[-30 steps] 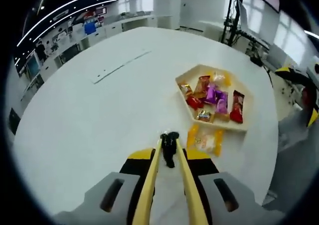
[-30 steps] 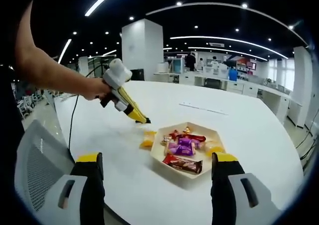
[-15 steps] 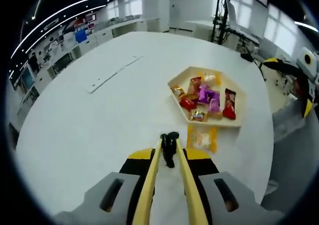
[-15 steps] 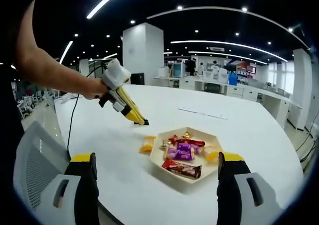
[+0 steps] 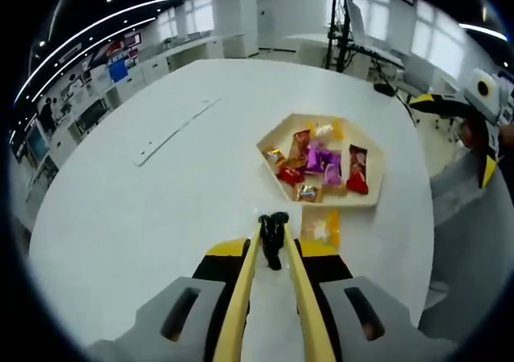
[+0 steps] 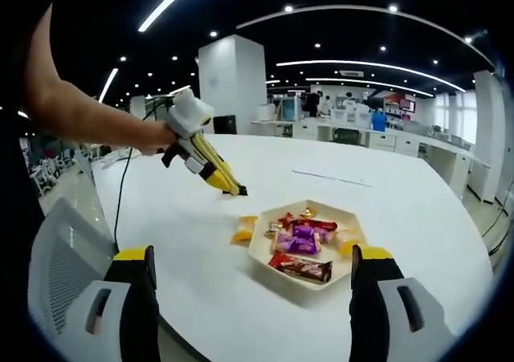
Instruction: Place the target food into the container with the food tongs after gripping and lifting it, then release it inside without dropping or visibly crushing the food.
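1 yellow-wrapped snack [image 5: 323, 227] beside wrapper-filled tray [image 5: 369, 201]

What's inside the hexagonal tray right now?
The hexagonal tray holds a loose heap of wrapped snacks: purple packets, a dark red bar, red, orange and gold pieces. Anything beneath the heap is covered. One yellow packet lies outside on the table.

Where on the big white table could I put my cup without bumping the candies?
The round white table is bare from the hexagonal cream tray across to the far edge. It is crowded inside that tray, heaped with wrapped snacks, and beside it, where an orange snack packet lies near the left gripper.
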A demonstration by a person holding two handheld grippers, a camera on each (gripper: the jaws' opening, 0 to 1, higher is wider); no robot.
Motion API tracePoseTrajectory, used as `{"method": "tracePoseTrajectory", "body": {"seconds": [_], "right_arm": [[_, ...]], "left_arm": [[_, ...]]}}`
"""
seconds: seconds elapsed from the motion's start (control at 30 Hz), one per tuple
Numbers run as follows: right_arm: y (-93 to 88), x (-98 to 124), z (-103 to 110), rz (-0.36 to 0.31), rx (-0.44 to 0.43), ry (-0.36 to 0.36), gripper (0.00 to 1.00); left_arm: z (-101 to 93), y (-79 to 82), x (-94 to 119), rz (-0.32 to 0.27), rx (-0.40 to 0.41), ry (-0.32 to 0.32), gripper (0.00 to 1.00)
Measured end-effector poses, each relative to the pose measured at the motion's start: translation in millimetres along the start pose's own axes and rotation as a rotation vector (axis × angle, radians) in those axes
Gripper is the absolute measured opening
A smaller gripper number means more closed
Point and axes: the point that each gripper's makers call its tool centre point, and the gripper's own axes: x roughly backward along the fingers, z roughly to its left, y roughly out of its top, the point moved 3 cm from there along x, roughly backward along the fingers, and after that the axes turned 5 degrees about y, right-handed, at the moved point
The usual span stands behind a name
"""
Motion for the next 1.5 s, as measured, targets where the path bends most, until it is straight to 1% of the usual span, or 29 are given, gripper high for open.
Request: {"method": "tracePoseTrajectory", "body": {"seconds": [0.27,0.63,0.83,0.97,1.13,1.37,1.5], "right_arm": [[0.6,0.1,0.0,-0.002,0.009,-0.002,1.0],[1.8,1.1,-1.0,-0.015,-0.009,-0.007,1.0],[2.1,1.9,-1.3,-0.014,0.004,-0.015,1.0],[2.6,1.9,-1.2,-0.016,0.007,-0.016,1.0],[2.8,2.3,-2.2,-0.019,0.003,-0.019,1.0],[4.0,3.8,-3.8,-0.03,-0.013,-0.027,1.0],[4.5,3.7,-2.7,-0.031,-0.013,-0.023,1.0]], "left_arm": [[-4.0,10.4,1.6,-0.011,-0.007,-0.007,0.17],[-16.1,33.6,-2.2,-0.037,-0.028,-0.032,0.17],[-25.6,50.1,-4.2,-0.05,-0.048,-0.044,0.17],[-35.7,61.8,-6.3,-0.06,-0.069,-0.051,0.17],[-43.5,70.4,-12.0,-0.065,-0.085,-0.056,0.17],[-53.8,77.8,-16.8,-0.067,-0.101,-0.062,0.17],[-60.6,87.8,-20.9,-0.076,-0.105,-0.07,0.17]]}}
